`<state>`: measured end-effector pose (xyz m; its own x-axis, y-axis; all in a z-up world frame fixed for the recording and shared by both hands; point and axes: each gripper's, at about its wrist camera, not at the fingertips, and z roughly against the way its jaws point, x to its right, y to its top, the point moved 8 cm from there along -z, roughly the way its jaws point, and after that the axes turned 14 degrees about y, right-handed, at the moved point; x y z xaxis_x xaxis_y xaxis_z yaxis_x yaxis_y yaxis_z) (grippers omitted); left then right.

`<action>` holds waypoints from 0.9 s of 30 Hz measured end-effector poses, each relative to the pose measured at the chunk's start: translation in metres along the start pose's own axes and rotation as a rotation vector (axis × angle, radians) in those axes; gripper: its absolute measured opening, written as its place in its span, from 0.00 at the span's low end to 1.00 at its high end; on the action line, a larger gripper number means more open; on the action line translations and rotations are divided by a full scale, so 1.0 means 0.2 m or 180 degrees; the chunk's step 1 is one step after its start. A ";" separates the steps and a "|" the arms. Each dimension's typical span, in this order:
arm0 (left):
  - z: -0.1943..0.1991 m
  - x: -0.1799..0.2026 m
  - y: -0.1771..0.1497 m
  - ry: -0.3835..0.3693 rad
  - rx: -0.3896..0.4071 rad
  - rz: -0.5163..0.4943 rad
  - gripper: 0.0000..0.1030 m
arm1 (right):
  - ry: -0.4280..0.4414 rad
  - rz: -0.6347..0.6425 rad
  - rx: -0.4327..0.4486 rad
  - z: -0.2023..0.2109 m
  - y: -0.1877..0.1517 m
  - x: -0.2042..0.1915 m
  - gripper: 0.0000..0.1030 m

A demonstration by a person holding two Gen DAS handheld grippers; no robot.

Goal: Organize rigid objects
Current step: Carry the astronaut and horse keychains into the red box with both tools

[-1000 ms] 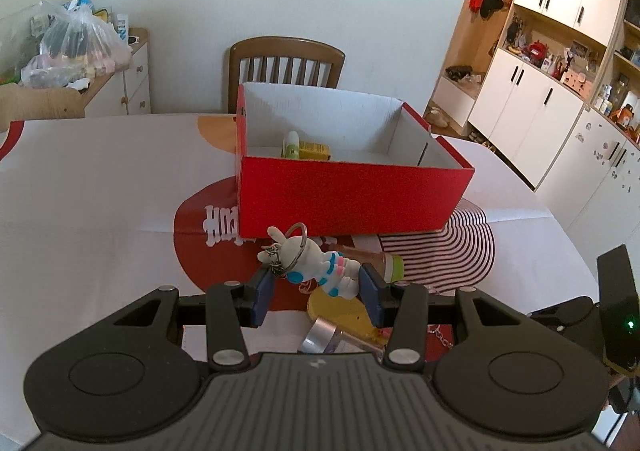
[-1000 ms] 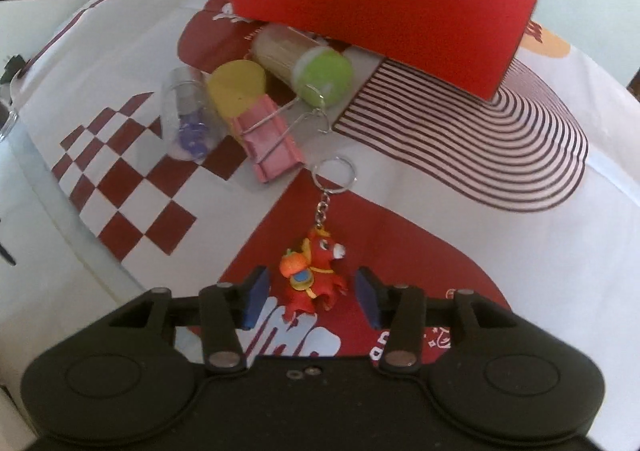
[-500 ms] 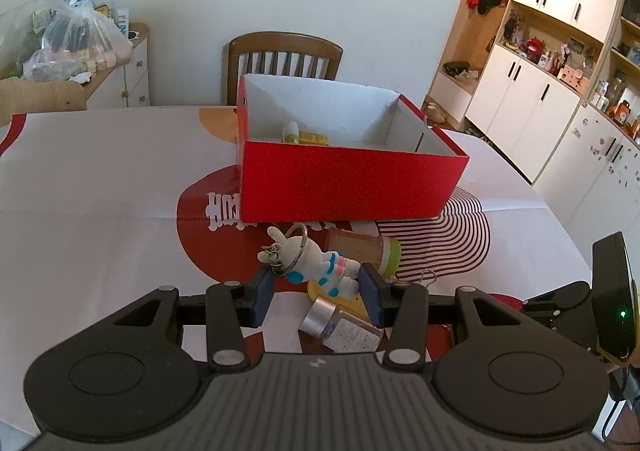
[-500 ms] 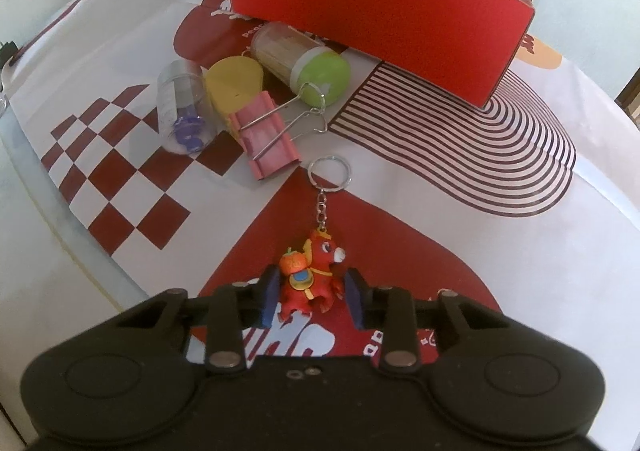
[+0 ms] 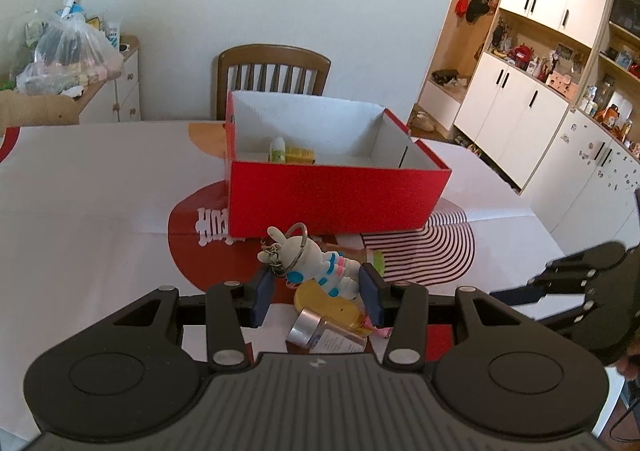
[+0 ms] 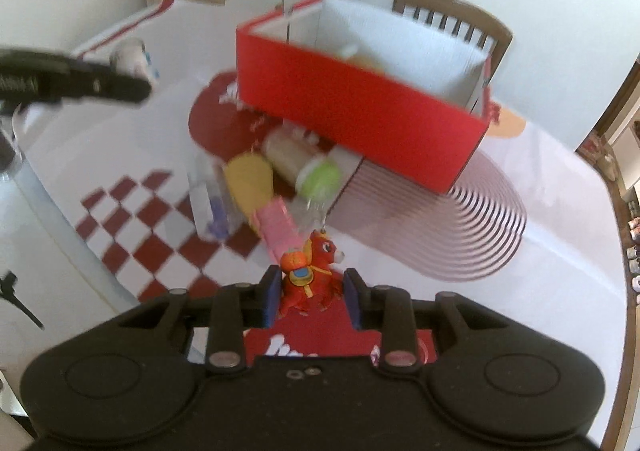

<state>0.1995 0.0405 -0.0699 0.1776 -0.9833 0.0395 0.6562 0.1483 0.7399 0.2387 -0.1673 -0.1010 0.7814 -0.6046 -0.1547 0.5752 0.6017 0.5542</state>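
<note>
The surface (image 5: 80,211), covered by a white cloth printed with red shapes, checks and stripes, filled most of both views. On it stood the open red box (image 5: 336,203), white inside, with a small pale bottle (image 5: 277,150) and a yellow item (image 5: 300,154) lying against its far wall. A wooden chair (image 5: 274,69) stood behind the box, and white cupboards (image 5: 532,123) lined the wall at the right.

Just in front of the box lay a cluster of loose things: a clear tube with a green cap (image 6: 304,167), a yellow-capped container (image 6: 248,179), a clear vial with something purple inside (image 6: 212,203) and a pink binder clip (image 6: 278,227), all close together, some touching. The right wrist view was blurred.

The left claw (image 5: 316,291) hung above that cluster, clamped on the white rabbit keychain (image 5: 316,263), whose metal ring stuck up beside the rabbit's ears. The rabbit was clear of the surface, with its head towards the box.

The right claw (image 6: 312,297) had just been closing, and its pads pressed both flanks of the red horse keychain (image 6: 312,271). The horse was lifted off the cloth, an orange pumpkin on its back, its head pointing towards the box, its chain hard to make out in the blur.
</note>
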 end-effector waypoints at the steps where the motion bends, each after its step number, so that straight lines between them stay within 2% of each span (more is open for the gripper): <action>1: 0.01 0.00 0.01 -0.0006 0.0012 0.0000 0.44 | 0.0005 -0.0001 0.0040 0.03 0.02 0.00 0.31; 7: 0.02 0.04 0.09 -0.0040 0.0067 -0.0045 0.44 | -0.0023 0.0080 0.0296 0.19 0.22 0.02 0.31; 15: -0.01 0.11 0.31 -0.0036 0.0216 -0.0168 0.44 | -0.0173 0.0256 0.0567 0.30 0.50 0.12 0.31; 20: -0.13 0.14 0.42 0.0020 0.0169 -0.0206 0.44 | -0.0230 0.0304 0.0613 0.27 0.63 0.21 0.31; 27: -0.35 0.20 0.59 0.0139 0.0094 -0.0325 0.44 | -0.0256 0.0333 0.0536 0.11 0.77 0.37 0.31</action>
<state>0.3364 0.0269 -0.0280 0.1432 -0.9875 -0.0658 0.6508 0.0439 0.7580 0.3797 -0.1309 -0.0103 0.8090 -0.5872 -0.0269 0.4381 0.5718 0.6936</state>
